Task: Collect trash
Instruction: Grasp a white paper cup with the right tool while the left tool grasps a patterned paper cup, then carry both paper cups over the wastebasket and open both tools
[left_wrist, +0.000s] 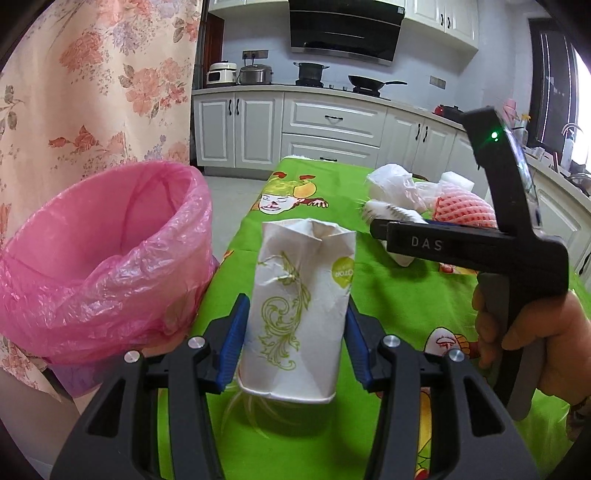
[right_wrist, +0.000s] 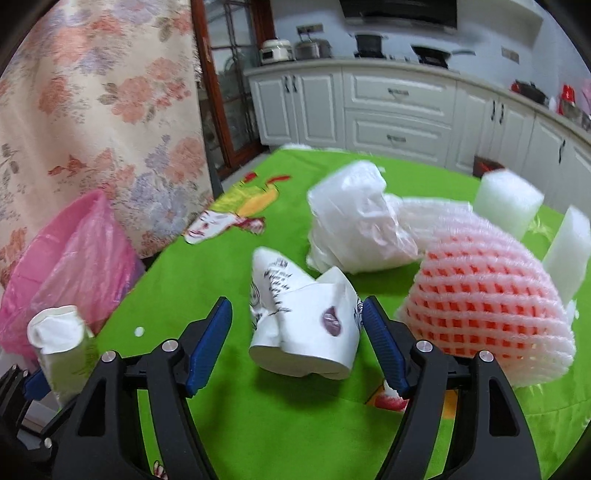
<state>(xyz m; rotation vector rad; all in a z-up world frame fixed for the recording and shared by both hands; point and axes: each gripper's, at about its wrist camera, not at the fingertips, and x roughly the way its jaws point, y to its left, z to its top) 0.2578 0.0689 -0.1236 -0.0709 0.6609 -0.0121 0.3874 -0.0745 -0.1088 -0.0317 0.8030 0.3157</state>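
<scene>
My left gripper (left_wrist: 295, 306) is shut on a crumpled white paper cup with a green leaf pattern (left_wrist: 299, 295), held upright above the green tablecloth (left_wrist: 399, 310); its blue pads press both sides. That cup (right_wrist: 59, 339) also shows at the lower left of the right wrist view. A bin lined with a pink bag (left_wrist: 110, 251) stands just left of it, off the table's edge. My right gripper (right_wrist: 297, 310) stands open around a crushed white paper cup with dark print (right_wrist: 314, 325) lying on the cloth, with a gap at the left pad.
Beyond the crushed cup lie a white plastic bag (right_wrist: 354, 221), a pink foam fruit net (right_wrist: 480, 295) and two white foam blocks (right_wrist: 506, 199). A floral curtain (left_wrist: 92, 92) hangs behind the bin. A person's hand (left_wrist: 535, 332) holds the right gripper's handle. Kitchen cabinets line the back.
</scene>
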